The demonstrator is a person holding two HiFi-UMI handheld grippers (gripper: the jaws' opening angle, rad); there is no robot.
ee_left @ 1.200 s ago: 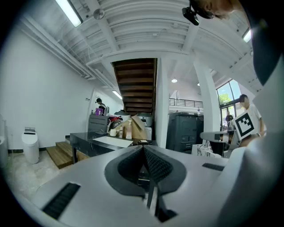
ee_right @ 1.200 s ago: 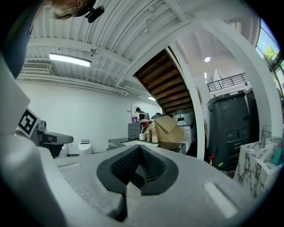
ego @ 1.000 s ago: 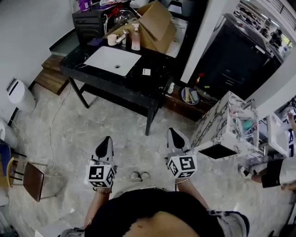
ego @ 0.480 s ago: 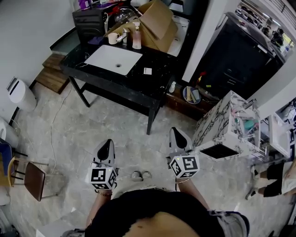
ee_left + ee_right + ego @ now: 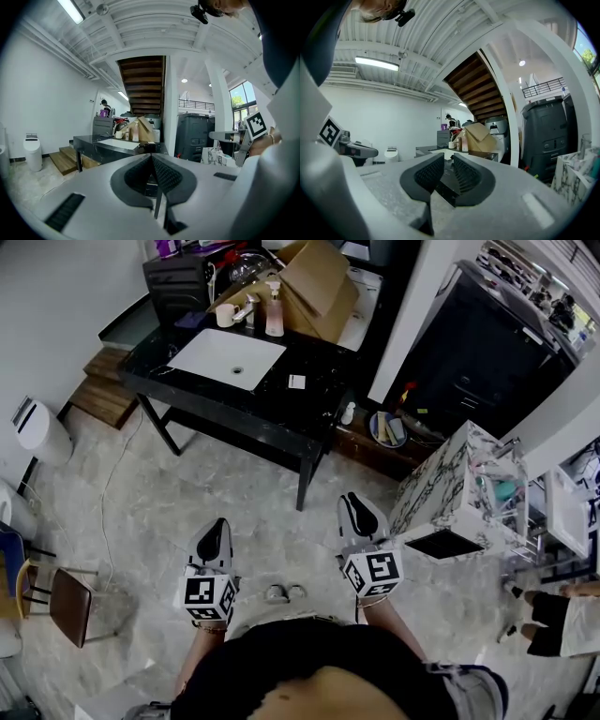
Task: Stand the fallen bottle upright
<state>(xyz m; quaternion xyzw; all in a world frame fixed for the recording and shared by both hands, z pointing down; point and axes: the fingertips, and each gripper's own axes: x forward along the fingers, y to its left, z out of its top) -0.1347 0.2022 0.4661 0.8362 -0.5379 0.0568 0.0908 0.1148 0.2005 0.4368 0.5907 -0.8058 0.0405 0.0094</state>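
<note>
- Head view: left gripper [image 5: 215, 527] and right gripper [image 5: 353, 508] hang over the floor, well apart from the black bench [image 5: 323, 395].
- Left jaws are closed and empty.
- Right jaws are opening slightly, with nothing between them.
- A pump bottle [image 5: 275, 320] stands upright at the bench's far edge, beside a cardboard box [image 5: 317, 285]. From this far, a fallen bottle cannot be told.

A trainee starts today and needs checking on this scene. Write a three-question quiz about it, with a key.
1. True or false: the left gripper is clamped on a bottle.
2. Multiple choice: the pink pump bottle on the black table is A) lying on its side, B) standing upright, C) inside the basin.
3. Fill in: set into the table's top is a white ____.

Key
1. False: its jaws are together with nothing between them.
2. B
3. sink basin
</note>
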